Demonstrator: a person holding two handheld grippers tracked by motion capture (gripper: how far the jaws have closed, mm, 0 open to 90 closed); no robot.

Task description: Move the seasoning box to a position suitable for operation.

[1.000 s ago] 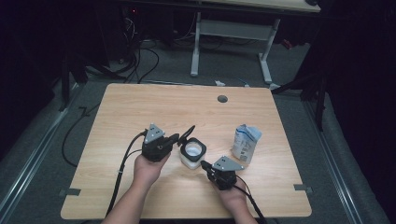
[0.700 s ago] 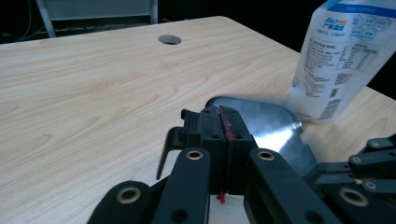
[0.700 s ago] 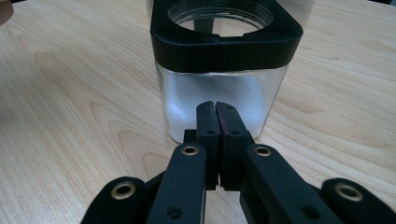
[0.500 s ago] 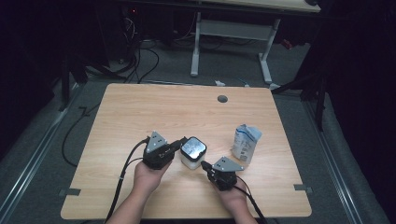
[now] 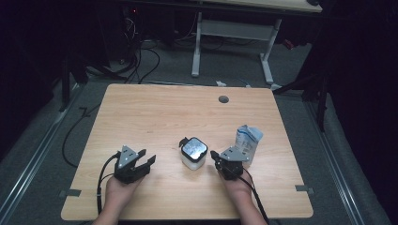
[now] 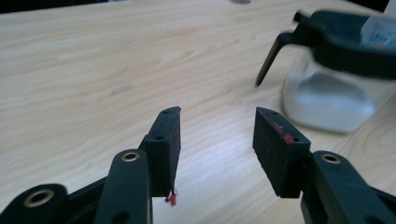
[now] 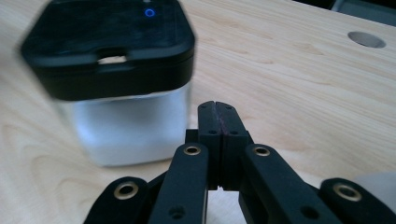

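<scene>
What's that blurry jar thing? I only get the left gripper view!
Observer: A clear container with a black lid, standing mid-table between the two grippers.
Operator: Where's the other gripper?
Observer: The right gripper is just right of the container, jaws pressed shut on nothing.
Operator: Anything else on the table?
Observer: A small blue-and-white pouch stands upright behind the right gripper.
</scene>
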